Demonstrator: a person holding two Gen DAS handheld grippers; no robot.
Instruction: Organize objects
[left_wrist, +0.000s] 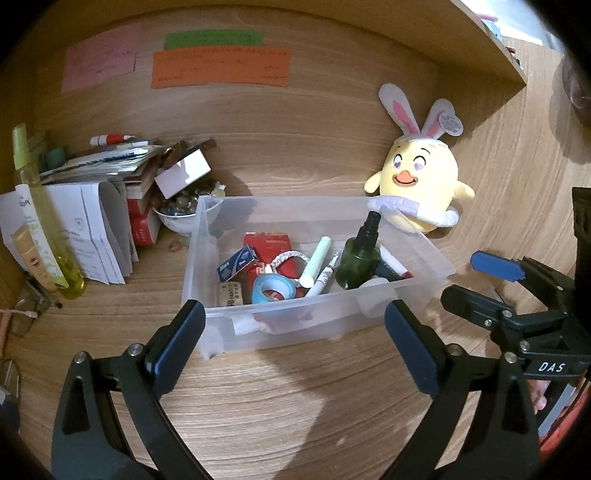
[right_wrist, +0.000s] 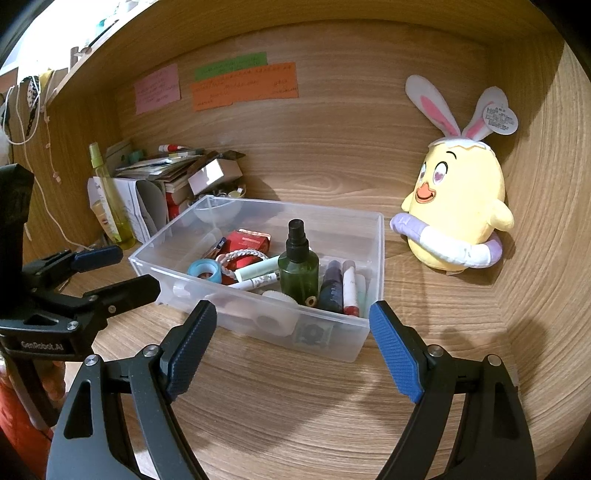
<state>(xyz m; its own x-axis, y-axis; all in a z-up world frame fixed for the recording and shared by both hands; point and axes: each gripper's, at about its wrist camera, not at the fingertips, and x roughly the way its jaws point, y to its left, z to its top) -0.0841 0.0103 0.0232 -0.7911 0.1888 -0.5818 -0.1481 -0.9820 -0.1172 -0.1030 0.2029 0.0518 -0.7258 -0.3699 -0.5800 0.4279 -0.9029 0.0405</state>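
Note:
A clear plastic bin (left_wrist: 417, 240) (right_wrist: 375, 251) stands on the wooden desk. It holds a dark green spray bottle (left_wrist: 358, 262) (right_wrist: 298, 264), a blue tape roll (left_wrist: 271, 290) (right_wrist: 205, 271), a red box (left_wrist: 271, 245) (right_wrist: 247, 242), pens and small tubes. My left gripper (left_wrist: 295, 332) is open and empty just in front of the bin's near wall. My right gripper (right_wrist: 291, 332) is open and empty at the bin's near corner. Each gripper shows in the other's view: right (left_wrist: 476, 280), left (right_wrist: 110, 273).
A yellow chick plush with bunny ears (left_wrist: 421, 184) (right_wrist: 458, 214) leans against the back right. A pile of papers and boxes (left_wrist: 110, 192) (right_wrist: 162, 184), a bowl of marbles (left_wrist: 177, 214) and a tall yellow spray bottle (left_wrist: 40, 218) (right_wrist: 110, 199) sit at the left. Sticky notes (left_wrist: 221, 66) hang on the back wall.

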